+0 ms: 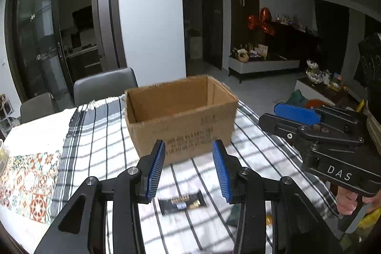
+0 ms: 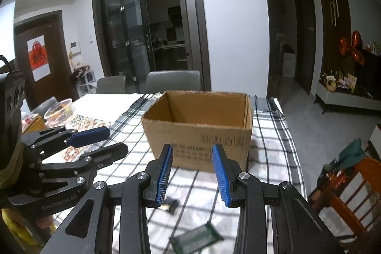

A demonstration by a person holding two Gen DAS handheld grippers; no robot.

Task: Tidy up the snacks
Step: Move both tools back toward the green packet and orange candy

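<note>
An open cardboard box [image 1: 181, 116] stands on the striped tablecloth; it also shows in the right wrist view [image 2: 198, 130], and what shows of its inside looks empty. A black snack bar [image 1: 182, 202] lies on the cloth below and between my left gripper's [image 1: 189, 168] open blue pads, partly seen in the right wrist view [image 2: 170, 204]. A dark green snack packet [image 2: 196, 238] lies below my open right gripper [image 2: 193, 173]; its edge shows in the left wrist view [image 1: 234, 213]. Both grippers hover above the table, empty, short of the box. The right gripper shows in the left view [image 1: 293, 117], the left one in the right view [image 2: 100, 141].
Two grey chairs [image 2: 173, 82] stand behind the table. A clear food container [image 2: 59, 111] and a patterned mat [image 1: 28, 182] sit at the left. An orange wooden chair [image 2: 347, 192] with green cloth is at the right. The table's right edge drops to grey floor.
</note>
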